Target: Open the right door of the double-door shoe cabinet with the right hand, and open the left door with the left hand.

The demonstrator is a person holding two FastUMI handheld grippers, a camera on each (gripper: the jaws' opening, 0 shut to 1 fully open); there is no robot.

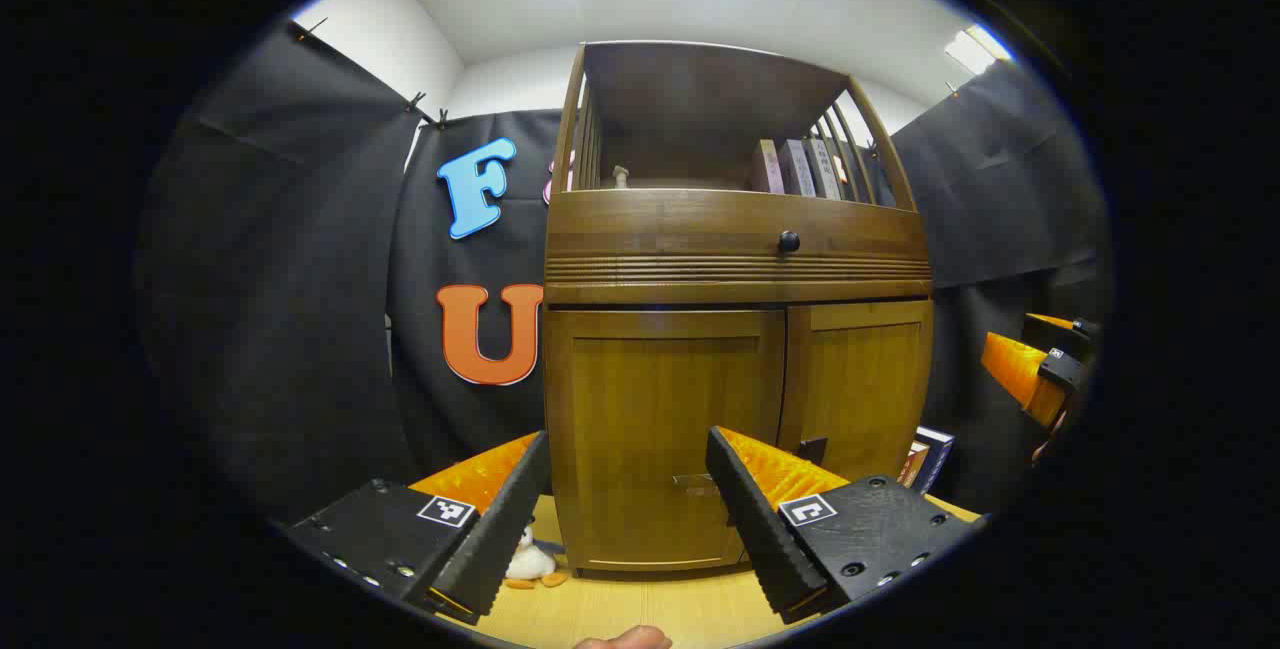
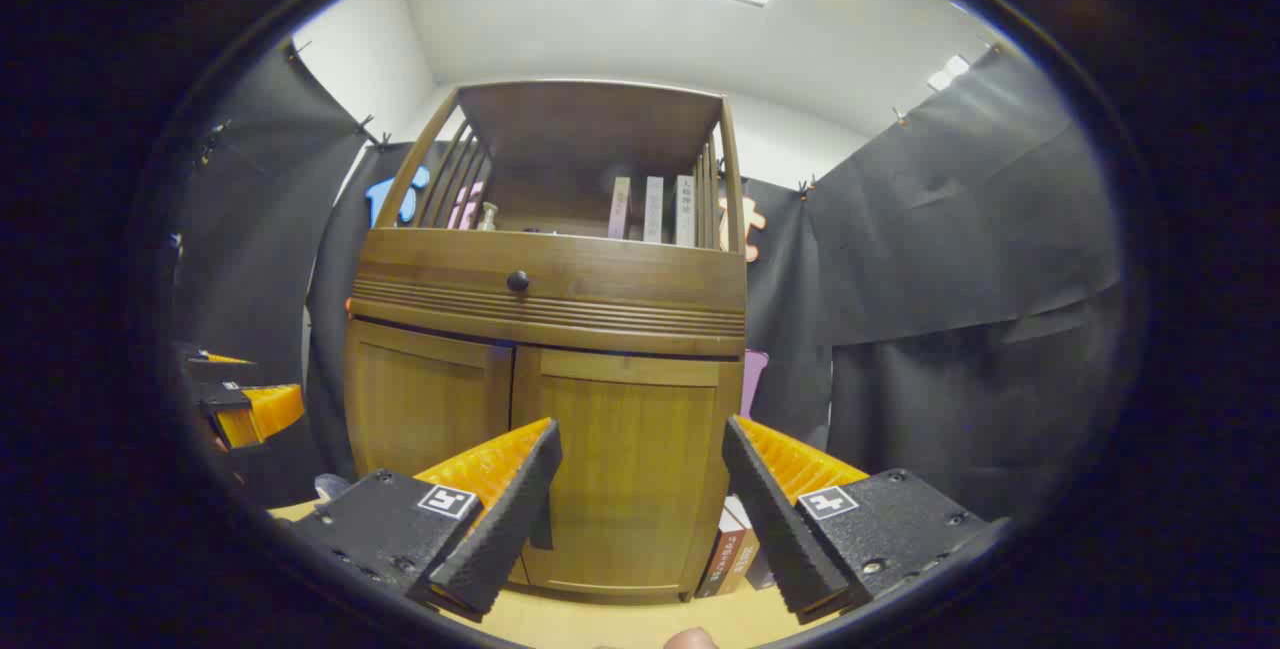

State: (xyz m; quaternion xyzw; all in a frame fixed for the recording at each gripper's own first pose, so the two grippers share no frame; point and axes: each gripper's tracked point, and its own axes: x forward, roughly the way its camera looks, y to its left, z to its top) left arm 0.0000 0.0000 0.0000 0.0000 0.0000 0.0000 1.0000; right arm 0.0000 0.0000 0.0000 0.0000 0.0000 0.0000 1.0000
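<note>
The wooden shoe cabinet stands close ahead with both lower doors shut. In the left gripper view my left gripper is open and faces the left door; its right finger partly covers that door's handle. The right door carries a dark handle near the centre seam. In the right gripper view my right gripper is open in front of the right door, not touching it, and the left door is beside it. Each gripper also shows at the other view's edge: right gripper, left gripper.
A drawer with a black knob sits above the doors, and books stand on the open top shelf. More books lean at the cabinet's right foot. A small plush toy lies at its left foot on the light wooden surface.
</note>
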